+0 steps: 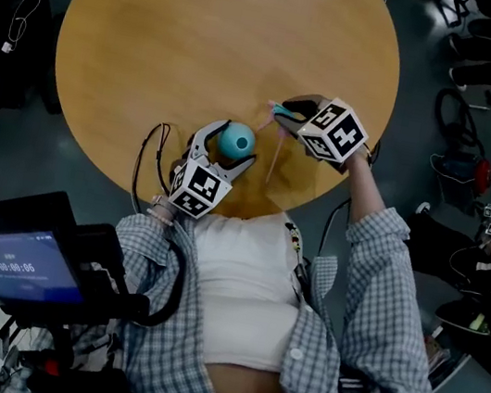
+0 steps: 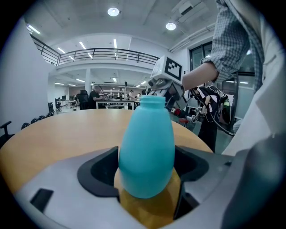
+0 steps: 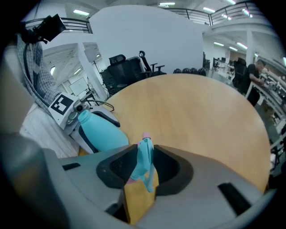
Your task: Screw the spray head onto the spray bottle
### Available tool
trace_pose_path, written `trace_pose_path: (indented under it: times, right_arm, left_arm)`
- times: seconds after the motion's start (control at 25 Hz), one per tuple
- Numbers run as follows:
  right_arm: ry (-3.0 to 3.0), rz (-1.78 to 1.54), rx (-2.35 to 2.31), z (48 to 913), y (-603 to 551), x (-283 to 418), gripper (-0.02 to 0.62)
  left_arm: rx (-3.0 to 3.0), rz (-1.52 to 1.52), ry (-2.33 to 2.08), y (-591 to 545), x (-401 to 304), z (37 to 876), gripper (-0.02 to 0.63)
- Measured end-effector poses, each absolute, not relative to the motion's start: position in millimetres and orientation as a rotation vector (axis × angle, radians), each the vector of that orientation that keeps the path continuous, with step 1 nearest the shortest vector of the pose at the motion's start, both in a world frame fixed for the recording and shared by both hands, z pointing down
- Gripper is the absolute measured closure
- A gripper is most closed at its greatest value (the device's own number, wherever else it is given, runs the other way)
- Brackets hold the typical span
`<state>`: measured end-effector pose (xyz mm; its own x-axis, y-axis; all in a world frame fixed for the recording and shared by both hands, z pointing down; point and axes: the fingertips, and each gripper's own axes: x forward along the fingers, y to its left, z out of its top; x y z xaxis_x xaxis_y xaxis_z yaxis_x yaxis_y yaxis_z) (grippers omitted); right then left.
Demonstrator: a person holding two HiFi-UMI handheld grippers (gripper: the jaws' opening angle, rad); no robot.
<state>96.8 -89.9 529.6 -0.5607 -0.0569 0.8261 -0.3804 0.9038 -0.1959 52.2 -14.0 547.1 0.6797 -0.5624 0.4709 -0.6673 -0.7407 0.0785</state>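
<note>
A teal spray bottle [image 1: 236, 140] [image 2: 146, 152], its neck bare and without a cap, stands on the round wooden table [image 1: 208, 34] near its front edge. My left gripper [image 1: 229, 147] [image 2: 147, 179] is shut on the bottle's body, pads against both sides. To its right, my right gripper [image 1: 288, 114] [image 3: 143, 167] is shut on the teal spray head [image 1: 282, 111] [image 3: 144, 161], which has a pink nozzle tip. A thin dip tube [image 1: 275, 154] hangs below the head. The head sits beside the bottle, a short gap to the right of its neck. In the right gripper view the bottle [image 3: 100, 134] shows at left.
A device with a lit screen [image 1: 22, 264] sits at lower left, off the table. Bags, cables and gear [image 1: 463, 163] lie on the floor to the right. Black office chairs [image 3: 129, 67] stand beyond the table's far side. The person's checked sleeves reach over the table's front edge.
</note>
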Motion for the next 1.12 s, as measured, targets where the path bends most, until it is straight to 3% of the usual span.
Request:
trace_pose_path:
  times: [0.64, 1.12]
  right_arm:
    - [-2.538, -0.142, 0.82, 305, -125, 79, 0.488]
    - [-2.464, -0.439, 0.744, 313, -93, 43, 0.488]
  left_arm:
    - [2.628, 0.6, -0.979, -33, 53, 557, 0.218]
    - [2.613, 0.59, -0.975, -36, 54, 562, 0.218]
